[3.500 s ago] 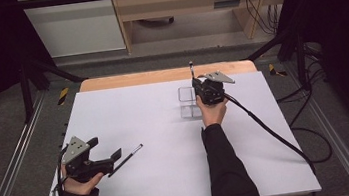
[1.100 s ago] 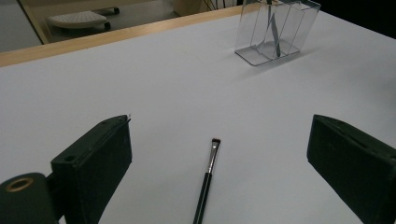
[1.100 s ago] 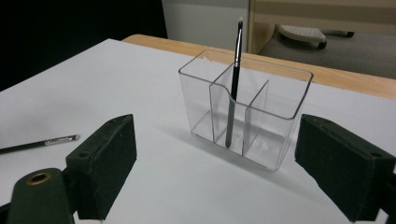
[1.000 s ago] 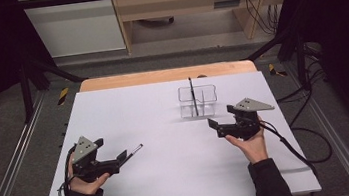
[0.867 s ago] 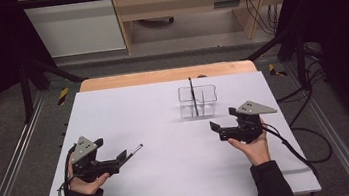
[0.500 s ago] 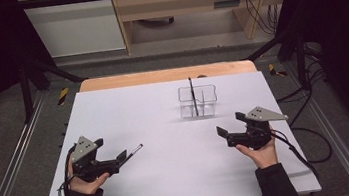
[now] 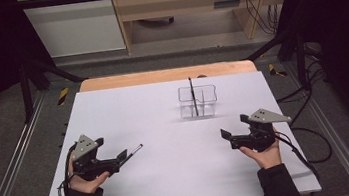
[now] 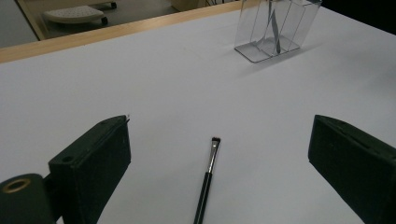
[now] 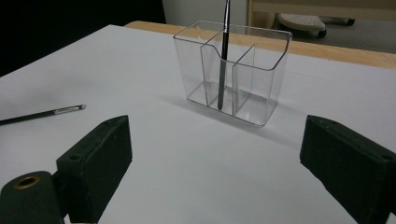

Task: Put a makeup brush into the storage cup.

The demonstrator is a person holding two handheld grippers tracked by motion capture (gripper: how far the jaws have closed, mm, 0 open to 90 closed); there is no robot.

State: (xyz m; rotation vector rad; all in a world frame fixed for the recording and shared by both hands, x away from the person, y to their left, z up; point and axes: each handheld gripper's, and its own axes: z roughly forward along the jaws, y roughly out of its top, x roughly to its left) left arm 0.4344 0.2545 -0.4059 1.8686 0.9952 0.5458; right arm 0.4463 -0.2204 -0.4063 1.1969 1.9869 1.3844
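A clear plastic organizer (image 7: 198,101) (image 8: 275,28) (image 9: 254,88) with several compartments stands at the back middle of the white table (image 7: 172,179). A thin black brush (image 7: 193,95) (image 9: 224,56) stands upright in it. A second black brush (image 7: 133,151) (image 8: 208,172) (image 9: 44,113) lies flat on the table. My left gripper (image 7: 121,157) (image 8: 219,122) is open at the near left, its jaws on either side of that brush without touching it. My right gripper (image 7: 227,137) (image 9: 217,120) is open and holds nothing at the near right, facing the organizer.
The table's wooden back edge (image 7: 164,75) runs behind the organizer. Metal frame rails (image 7: 12,168) flank the table, and cables (image 7: 313,136) lie on the floor at the right. A wheeled base (image 8: 74,13) sits on the floor beyond the table.
My right gripper left the upright brush in the organizer and drew back to the near right, now open. The left gripper and the lying brush have stayed put.
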